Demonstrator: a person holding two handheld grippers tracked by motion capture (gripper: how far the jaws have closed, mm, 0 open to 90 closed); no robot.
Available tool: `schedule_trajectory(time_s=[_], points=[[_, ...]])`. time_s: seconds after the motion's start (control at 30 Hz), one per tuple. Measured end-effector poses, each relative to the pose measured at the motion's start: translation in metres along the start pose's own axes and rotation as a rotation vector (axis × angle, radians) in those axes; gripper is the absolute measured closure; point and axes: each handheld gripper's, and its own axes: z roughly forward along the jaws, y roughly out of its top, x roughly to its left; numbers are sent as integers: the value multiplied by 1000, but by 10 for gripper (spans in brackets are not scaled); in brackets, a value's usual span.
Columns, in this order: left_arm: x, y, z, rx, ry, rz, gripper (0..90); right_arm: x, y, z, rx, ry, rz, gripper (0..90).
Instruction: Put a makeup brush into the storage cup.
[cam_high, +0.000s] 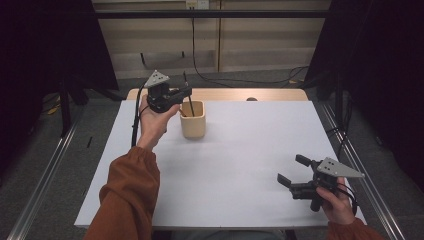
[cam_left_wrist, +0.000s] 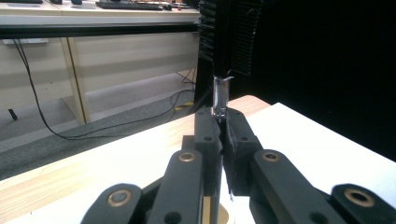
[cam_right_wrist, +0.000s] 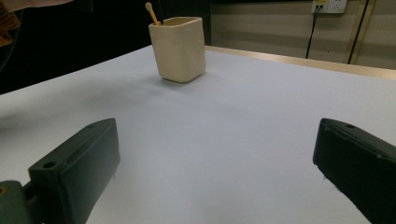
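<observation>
So the left gripper (cam_high: 186, 92) sits right over the cream cup (cam_high: 193, 120) at the far left of the white table (cam_high: 250, 165), jaws clamped on a thin dark pen (cam_high: 189, 100). The pen stands close to upright, long axis vertical with a slight lean, its lower end down inside the cup and its upper end poking above the jaws. That grip probably keeps it steady for a clean drop into the cup. A wooden stick (cam_right_wrist: 152, 13) already leans in there. The right gripper (cam_high: 295, 175) rests near the front right corner, well apart, jaws spread wide with nothing between them, apparently just waiting.
</observation>
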Motion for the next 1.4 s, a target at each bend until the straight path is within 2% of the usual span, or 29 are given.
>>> schedule_trajectory(time_s=[0.3, 0.6, 1.0, 1.2, 1.4], points=[[4, -9, 7, 27, 11, 15, 853, 0, 0, 0, -1, 3, 2, 0], [9, -23, 10, 36, 20, -23, 851, 1, 0, 0, 0, -5, -1, 1], [6, -42, 15, 63, 13, -30, 844, 1, 0, 1, 5, 3, 0, 3], [5, -45, 17, 69, 6, -27, 849, 0, 0, 1, 6, 2, -1, 5], [6, -46, 17, 73, 21, -24, 836, 1, 0, 1, 6, 4, 0, 6]])
